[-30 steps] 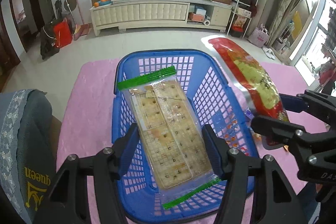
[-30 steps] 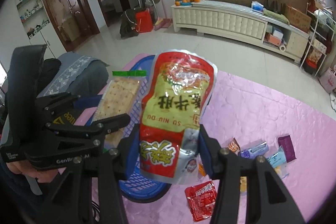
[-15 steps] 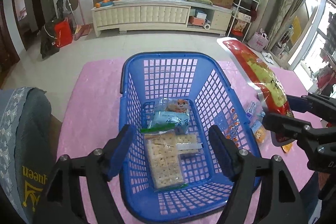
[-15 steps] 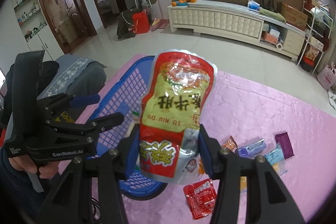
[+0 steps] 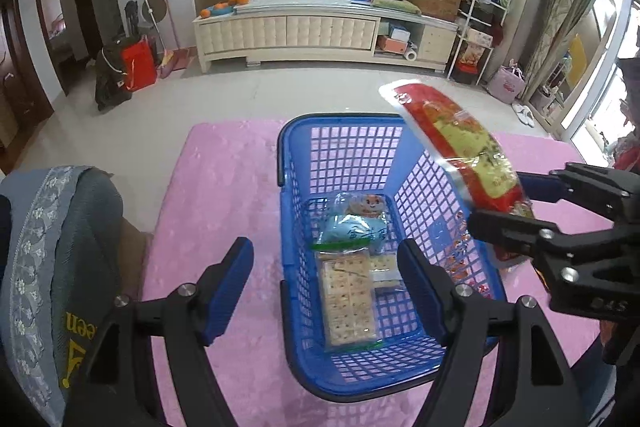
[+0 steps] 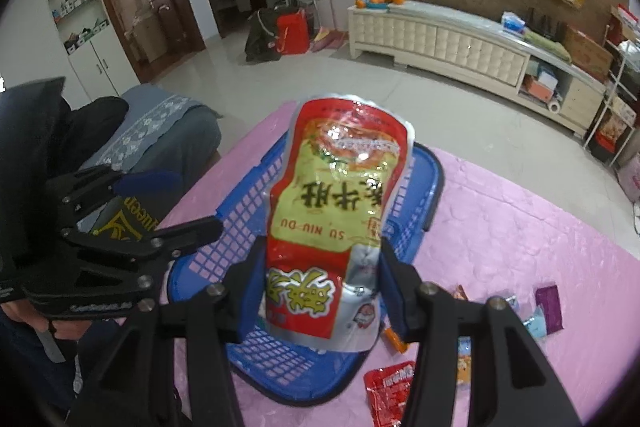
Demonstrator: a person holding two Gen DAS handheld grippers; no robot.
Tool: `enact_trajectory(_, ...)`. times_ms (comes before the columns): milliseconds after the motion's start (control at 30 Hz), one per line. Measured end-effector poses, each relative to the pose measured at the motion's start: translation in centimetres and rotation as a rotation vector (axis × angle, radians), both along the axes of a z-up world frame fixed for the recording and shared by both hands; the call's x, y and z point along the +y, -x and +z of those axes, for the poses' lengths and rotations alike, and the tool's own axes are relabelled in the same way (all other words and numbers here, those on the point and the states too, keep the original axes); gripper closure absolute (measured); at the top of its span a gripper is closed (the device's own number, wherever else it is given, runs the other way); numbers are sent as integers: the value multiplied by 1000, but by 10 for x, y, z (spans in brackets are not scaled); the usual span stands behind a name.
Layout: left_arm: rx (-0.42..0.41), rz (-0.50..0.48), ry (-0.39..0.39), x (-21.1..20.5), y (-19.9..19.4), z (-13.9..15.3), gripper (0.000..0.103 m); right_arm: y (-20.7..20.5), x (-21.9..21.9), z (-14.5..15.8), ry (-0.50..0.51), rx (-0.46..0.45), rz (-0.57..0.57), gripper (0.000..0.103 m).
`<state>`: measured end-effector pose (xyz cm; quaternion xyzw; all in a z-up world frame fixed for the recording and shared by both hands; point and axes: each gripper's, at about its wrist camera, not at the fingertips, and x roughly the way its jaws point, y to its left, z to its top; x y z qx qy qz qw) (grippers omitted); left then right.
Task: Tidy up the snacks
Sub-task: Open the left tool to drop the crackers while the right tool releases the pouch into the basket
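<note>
Blue basket [image 5: 292, 163] at frame centre now holds the cracker pack [image 5: 348, 301] your emptied, parted left gripper [image 5: 326, 287] released; your right gripper [image 6: 320, 291] clamps the red pouch [image 6: 336, 211], next to go in.

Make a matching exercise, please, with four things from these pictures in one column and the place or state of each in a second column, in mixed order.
Things:
1. cracker pack
2. red and yellow pouch
3. left gripper
4. small red packet

Places or states:
A. lying on the pink cloth, outside the basket
B. clamped between the right gripper fingers, above the basket
C. open, nothing between its fingers
D. lying on the floor of the blue basket

Pairs: 1-D, 2-B, 3-C, 4-A
</note>
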<state>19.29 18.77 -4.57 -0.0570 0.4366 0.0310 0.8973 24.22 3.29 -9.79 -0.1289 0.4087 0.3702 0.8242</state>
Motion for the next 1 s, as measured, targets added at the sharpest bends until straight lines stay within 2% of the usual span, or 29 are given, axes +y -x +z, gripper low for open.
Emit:
enact_trajectory(333, 21, 19, 19, 13, -14, -19, 31, -34, 21, -33, 79, 72, -20, 47)
enact_trajectory(500, 33, 21, 26, 16, -22, -26, 31, -41, 26, -40, 105, 56, -27, 45)
enact_trajectory(567, 35, 30, 32, 19, -24, -27, 31, -43, 30, -40, 127, 12, -34, 34)
enact_trajectory(633, 37, 40, 40, 20, -24, -29, 31, -45, 32, -41, 174, -52, -56, 9)
enact_trajectory(700, 42, 38, 36, 17, -23, -31, 31, -44, 30, -41, 193, -94, -78, 3)
enact_trajectory(1000, 27, 7, 19, 0, -10, -21, 31, -31, -5, -28, 128, -62, -131, 1)
